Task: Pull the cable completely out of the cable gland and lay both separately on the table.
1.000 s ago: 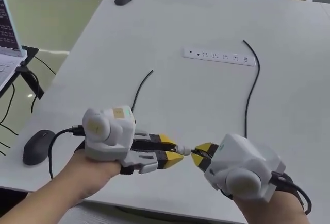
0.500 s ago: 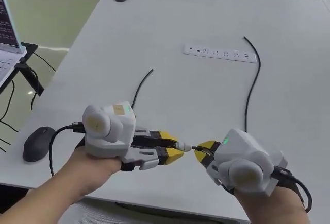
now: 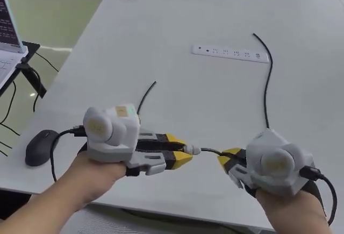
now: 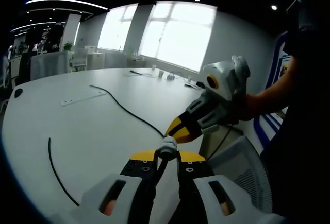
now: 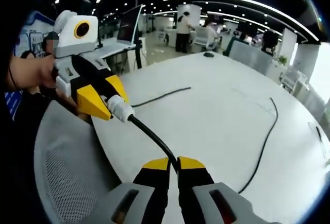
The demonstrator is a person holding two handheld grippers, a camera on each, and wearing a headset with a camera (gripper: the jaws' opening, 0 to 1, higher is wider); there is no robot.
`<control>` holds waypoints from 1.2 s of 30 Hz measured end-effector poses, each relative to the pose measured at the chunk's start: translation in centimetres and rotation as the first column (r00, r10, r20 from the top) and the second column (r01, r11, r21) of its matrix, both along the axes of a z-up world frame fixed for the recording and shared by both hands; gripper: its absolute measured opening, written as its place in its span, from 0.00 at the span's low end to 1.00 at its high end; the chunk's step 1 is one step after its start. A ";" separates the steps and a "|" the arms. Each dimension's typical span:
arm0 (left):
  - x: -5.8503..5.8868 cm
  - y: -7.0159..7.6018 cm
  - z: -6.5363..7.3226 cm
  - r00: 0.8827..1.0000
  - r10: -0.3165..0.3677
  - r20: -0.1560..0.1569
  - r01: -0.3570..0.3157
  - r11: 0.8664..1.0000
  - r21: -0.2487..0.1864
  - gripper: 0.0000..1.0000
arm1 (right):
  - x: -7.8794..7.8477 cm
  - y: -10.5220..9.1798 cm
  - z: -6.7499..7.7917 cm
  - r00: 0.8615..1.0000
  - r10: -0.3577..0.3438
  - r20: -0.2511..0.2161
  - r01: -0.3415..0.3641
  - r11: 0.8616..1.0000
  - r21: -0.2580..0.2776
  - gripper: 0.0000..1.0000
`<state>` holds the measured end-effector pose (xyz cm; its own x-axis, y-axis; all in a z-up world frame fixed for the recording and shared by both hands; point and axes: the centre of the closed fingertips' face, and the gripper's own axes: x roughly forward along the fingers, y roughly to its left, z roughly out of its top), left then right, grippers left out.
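Left hand-held gripper (image 3: 184,154) pinching cable gland (image 3: 192,149) | right hand-held gripper (image 3: 224,159) clamped on cable (image 3: 209,151), now farther right | longer cable stretch bared above counter (image 3: 177,40) | extraction underway, cable still seated.

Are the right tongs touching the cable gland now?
Apart. The right gripper view shows the right tongs shut on the cable, with bare cable between them and the cable gland in the left tongs.
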<state>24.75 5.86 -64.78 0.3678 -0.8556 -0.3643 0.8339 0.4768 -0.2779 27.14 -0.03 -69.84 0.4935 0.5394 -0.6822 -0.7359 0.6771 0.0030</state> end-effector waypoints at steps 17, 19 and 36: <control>-0.2 0.5 0.0 1.000 0.013 0.004 -0.013 1.000 0.005 0.14 | -0.1 -1.9 -1.9 0.988 -0.121 -0.091 0.124 0.992 0.023 0.00; -0.2 0.5 0.2 1.000 0.019 0.001 -0.019 1.000 -0.007 0.14 | -0.2 -2.5 -2.3 0.977 -0.170 -0.129 0.176 0.984 0.039 0.00; -0.2 0.9 0.6 1.000 0.028 -0.011 -0.028 0.999 -0.017 0.15 | -0.5 -3.1 -1.9 0.979 -0.168 -0.118 0.177 0.982 0.071 0.01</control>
